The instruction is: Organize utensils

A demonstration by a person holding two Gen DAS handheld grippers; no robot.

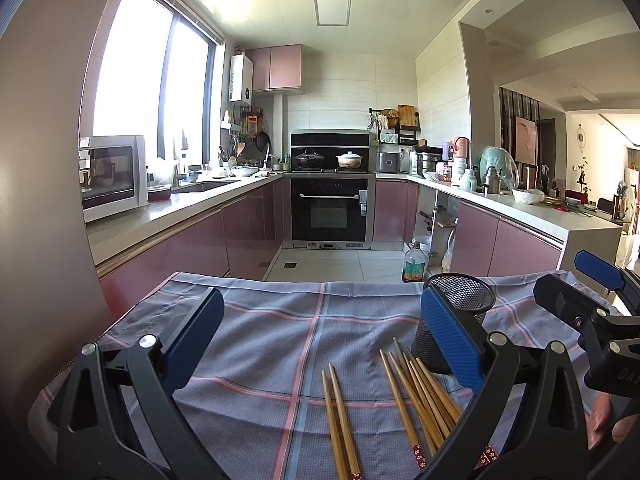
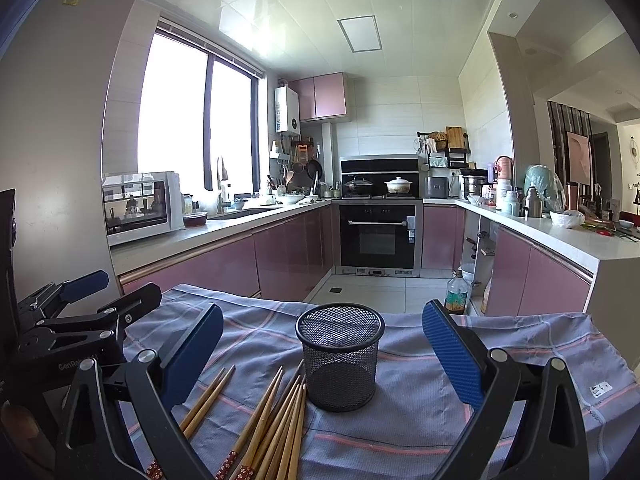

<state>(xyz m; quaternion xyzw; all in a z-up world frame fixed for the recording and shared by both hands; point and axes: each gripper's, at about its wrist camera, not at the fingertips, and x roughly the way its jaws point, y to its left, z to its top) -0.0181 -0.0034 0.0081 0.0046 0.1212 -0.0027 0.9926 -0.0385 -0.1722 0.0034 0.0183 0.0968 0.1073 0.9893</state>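
On the checked cloth [image 2: 500,408], a bundle of chopsticks [image 2: 276,428] lies just left of the upright mesh holder [image 2: 340,360], with two more chopsticks [image 2: 206,400] farther left.

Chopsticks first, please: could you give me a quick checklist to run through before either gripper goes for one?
1. Left gripper open and holding nothing: ok.
2. Right gripper open and holding nothing: ok.
3. Mesh cup upright on the plaid cloth, mouth unobstructed: ok.
4. Mesh cup has nothing inside: ok, as far as the right wrist view shows.
5. Chopsticks all lying on the cloth, none in the cup: ok.
6. A single chopstick free to pinch: not ok in the main bundle, where they overlap; the separate pair looks easier.
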